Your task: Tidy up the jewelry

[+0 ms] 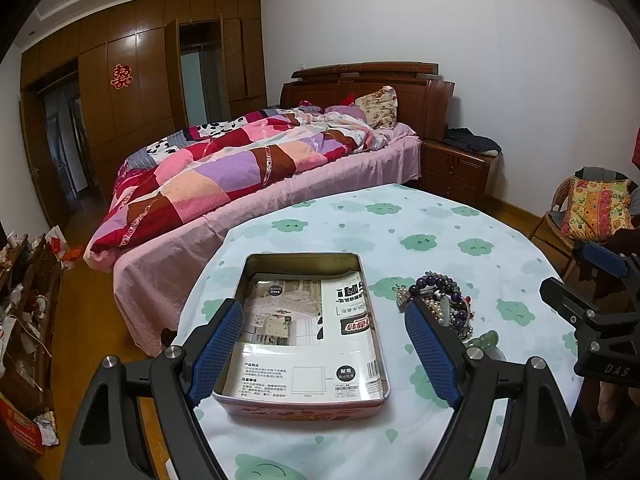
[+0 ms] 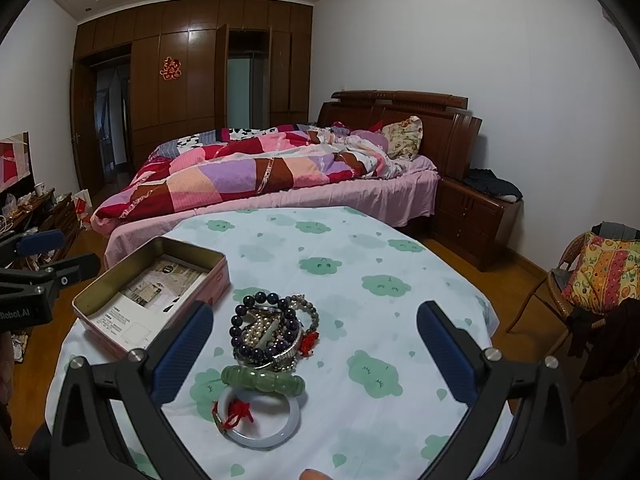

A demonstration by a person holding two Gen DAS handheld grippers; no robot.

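Observation:
A pink tin box (image 1: pixel 240 288) lined with printed paper sits open on the round table; it also shows in the right wrist view (image 2: pixel 224 276). A pile of jewelry (image 2: pixel 268 332) lies right of it: dark bead bracelets, pearls, a silver bangle. A green jade bracelet (image 2: pixel 262 380) and a pale jade bangle (image 2: pixel 260 420) with a red cord lie in front. My left gripper (image 1: pixel 324 320) is open and empty, hovering over the box. My right gripper (image 2: pixel 316 326) is open and empty, just above the jewelry. The pile also shows in the left wrist view (image 1: pixel 444 300).
The table (image 2: pixel 360 264) has a white cloth with green clouds. A bed (image 2: pixel 260 176) with a patchwork quilt stands behind it, a nightstand (image 2: pixel 476 216) beside it. A wicker chair (image 2: pixel 580 288) with a cushion stands at right. Cluttered shelves (image 1: pixel 24 300) stand at left.

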